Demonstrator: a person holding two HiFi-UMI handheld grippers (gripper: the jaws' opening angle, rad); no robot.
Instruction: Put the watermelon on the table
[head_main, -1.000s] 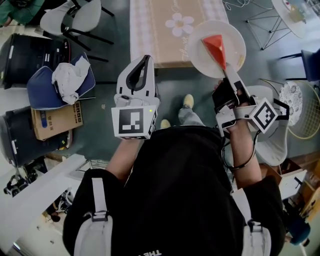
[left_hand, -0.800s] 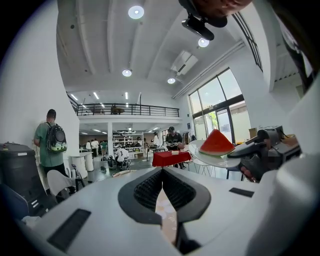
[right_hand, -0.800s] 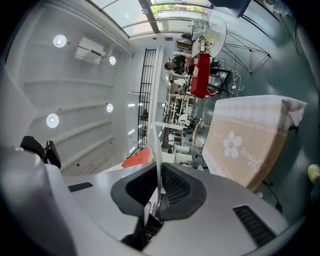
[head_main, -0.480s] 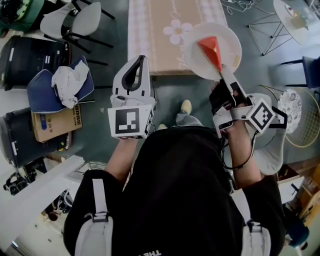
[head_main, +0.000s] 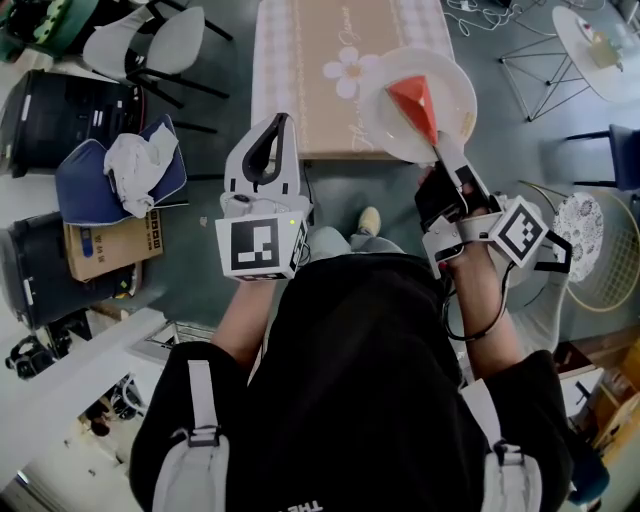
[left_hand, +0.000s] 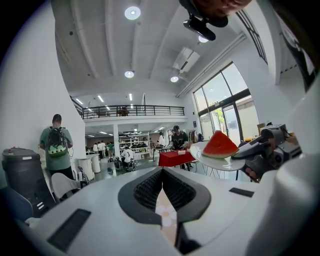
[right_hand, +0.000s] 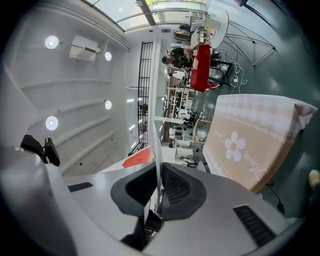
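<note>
A red watermelon wedge (head_main: 413, 100) lies on a white plate (head_main: 455, 80) held in the air over the near right corner of the table (head_main: 310, 60), which wears a beige cloth with a flower print. My right gripper (head_main: 443, 152) is shut on the plate's near rim. Seen from the right gripper view, the rim (right_hand: 157, 150) runs edge-on between the jaws, with the wedge (right_hand: 136, 159) beyond. My left gripper (head_main: 278, 128) hovers left of the plate, shut and empty. The left gripper view shows the wedge (left_hand: 219, 146) and plate (left_hand: 212, 162) at its right.
White chairs (head_main: 150, 40) stand left of the table. On the floor at left are a blue cushion with a white cloth (head_main: 120, 160), a cardboard box (head_main: 110, 245) and black bins (head_main: 60, 110). A wire basket (head_main: 610, 240) and a round white table (head_main: 590, 30) are at right.
The right gripper has carried the plate with the wedge a little left and farther over the table corner. The left gripper has held nearly still, drifting slightly left.
</note>
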